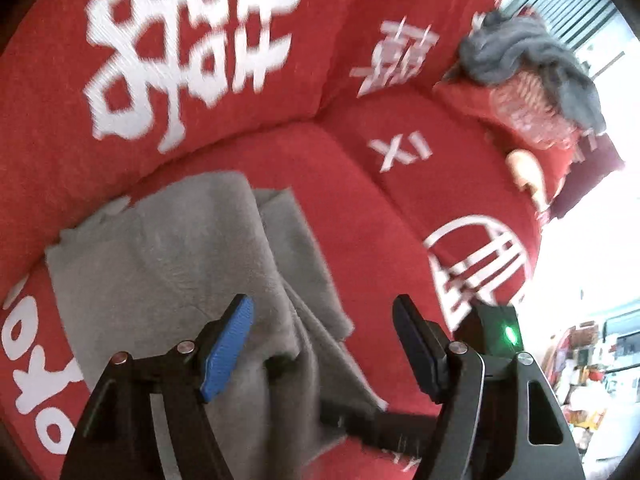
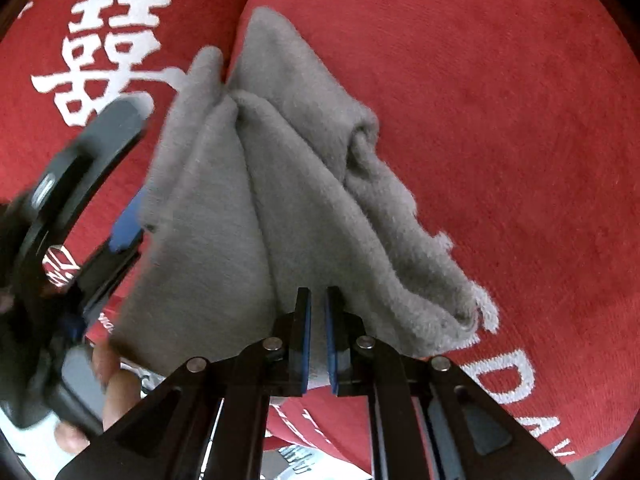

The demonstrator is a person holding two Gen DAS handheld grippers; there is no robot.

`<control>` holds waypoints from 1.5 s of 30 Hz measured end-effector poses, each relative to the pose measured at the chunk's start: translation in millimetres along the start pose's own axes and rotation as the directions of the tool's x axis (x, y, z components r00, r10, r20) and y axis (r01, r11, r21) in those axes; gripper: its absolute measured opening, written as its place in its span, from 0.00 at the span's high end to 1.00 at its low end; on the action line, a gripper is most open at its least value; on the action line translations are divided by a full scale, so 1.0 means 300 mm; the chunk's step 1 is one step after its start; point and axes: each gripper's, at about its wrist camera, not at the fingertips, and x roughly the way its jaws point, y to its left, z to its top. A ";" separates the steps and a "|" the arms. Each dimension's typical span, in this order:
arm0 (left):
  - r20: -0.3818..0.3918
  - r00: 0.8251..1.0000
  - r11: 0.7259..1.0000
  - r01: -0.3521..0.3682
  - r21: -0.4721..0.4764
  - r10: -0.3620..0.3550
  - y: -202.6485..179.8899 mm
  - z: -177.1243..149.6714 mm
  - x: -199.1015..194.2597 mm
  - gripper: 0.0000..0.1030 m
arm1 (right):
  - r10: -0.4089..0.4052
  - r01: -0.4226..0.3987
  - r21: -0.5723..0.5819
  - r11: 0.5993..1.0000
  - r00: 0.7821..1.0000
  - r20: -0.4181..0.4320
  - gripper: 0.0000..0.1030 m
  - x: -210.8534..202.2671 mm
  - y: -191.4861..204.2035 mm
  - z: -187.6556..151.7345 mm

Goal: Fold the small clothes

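Note:
A small grey fleece garment (image 1: pixel 172 264) lies partly folded on the red sofa seat (image 1: pixel 352 200). My left gripper (image 1: pixel 324 340) is open and empty, its jaws wide apart just above the garment's near edge. In the right wrist view the same grey garment (image 2: pixel 256 184) is lifted and bunched. My right gripper (image 2: pixel 318 312) is shut on its near edge, the cloth pinched between the blue pads. The left gripper shows blurred at the left of that view (image 2: pixel 80 168).
The red sofa cover carries white characters on the backrest (image 1: pixel 192 52). A dark grey and pink pile of clothes (image 1: pixel 528 72) lies on the far right of the sofa. A bright room with clutter lies beyond the sofa's right edge (image 1: pixel 592 352).

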 end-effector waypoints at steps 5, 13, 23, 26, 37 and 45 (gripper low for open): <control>0.104 0.985 0.983 -0.122 -0.140 0.137 0.157 -0.064 -0.158 0.16 | 0.176 -0.183 0.092 0.979 0.981 0.080 0.76 -0.085 -0.029 0.081; -0.047 0.932 0.866 -0.352 -0.356 0.359 0.503 -0.234 -0.132 0.16 | 0.319 -0.316 0.098 0.944 0.948 -0.015 0.36 0.050 0.025 0.175; -0.046 0.935 0.860 -0.341 -0.381 0.351 0.548 -0.285 -0.096 0.16 | -0.111 0.094 -0.422 0.902 0.994 -0.017 0.87 0.120 0.387 0.242; -0.048 0.936 0.875 -0.344 -0.342 0.349 0.518 -0.275 -0.062 0.16 | -0.090 0.093 -0.475 0.875 0.996 0.028 0.87 0.055 0.413 0.216; -0.082 0.937 0.882 -0.347 -0.318 0.339 0.533 -0.308 -0.061 0.10 | -0.257 0.277 -0.350 0.895 0.961 0.104 0.85 0.005 0.221 0.252; -0.084 0.944 0.867 -0.325 -0.379 0.318 0.591 -0.345 -0.096 0.10 | -0.139 0.137 -0.331 0.934 0.990 0.017 0.81 -0.030 0.247 0.289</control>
